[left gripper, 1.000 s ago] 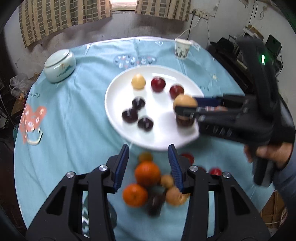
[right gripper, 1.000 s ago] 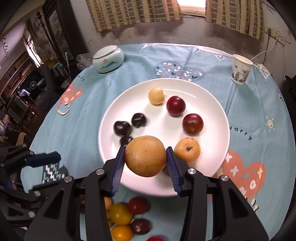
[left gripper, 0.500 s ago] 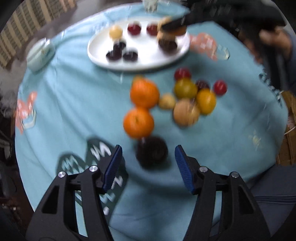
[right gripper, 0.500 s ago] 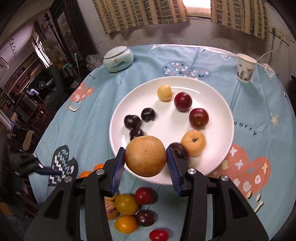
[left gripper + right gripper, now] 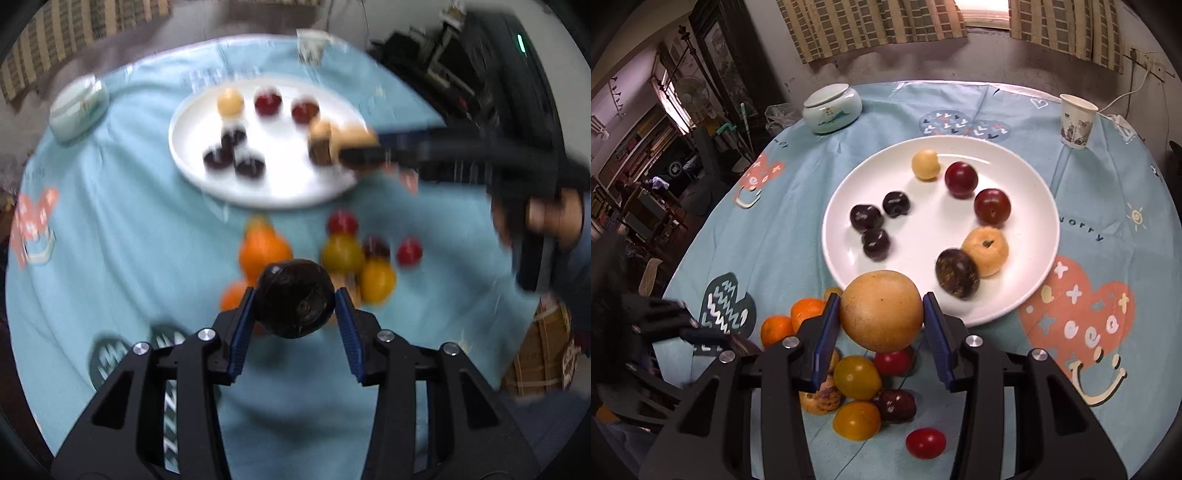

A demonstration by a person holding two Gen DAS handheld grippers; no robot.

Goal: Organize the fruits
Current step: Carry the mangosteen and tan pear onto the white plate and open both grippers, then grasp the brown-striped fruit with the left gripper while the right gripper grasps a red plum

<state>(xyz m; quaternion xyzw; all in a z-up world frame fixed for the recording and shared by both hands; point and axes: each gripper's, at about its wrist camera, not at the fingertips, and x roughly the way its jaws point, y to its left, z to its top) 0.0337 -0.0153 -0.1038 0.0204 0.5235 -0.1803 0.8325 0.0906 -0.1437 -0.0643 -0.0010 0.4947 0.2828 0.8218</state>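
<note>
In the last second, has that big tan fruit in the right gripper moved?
Yes. The tan fruit, clamped in the right gripper, has pulled back from over the plate to its near rim.

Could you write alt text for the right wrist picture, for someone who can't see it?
The right gripper holds a tan round fruit over the near rim of a white plate that carries eight small fruits. More fruit lies loose on the blue tablecloth below.

A round tan pear [image 5: 881, 311] hangs clamped over the near rim of the white plate [image 5: 1027, 192], which holds plums, yellow fruits and a passion fruit [image 5: 957, 273]. A dark round fruit [image 5: 295, 299] is clamped above the oranges [image 5: 792, 319] and loose fruits on the near cloth.
</note>
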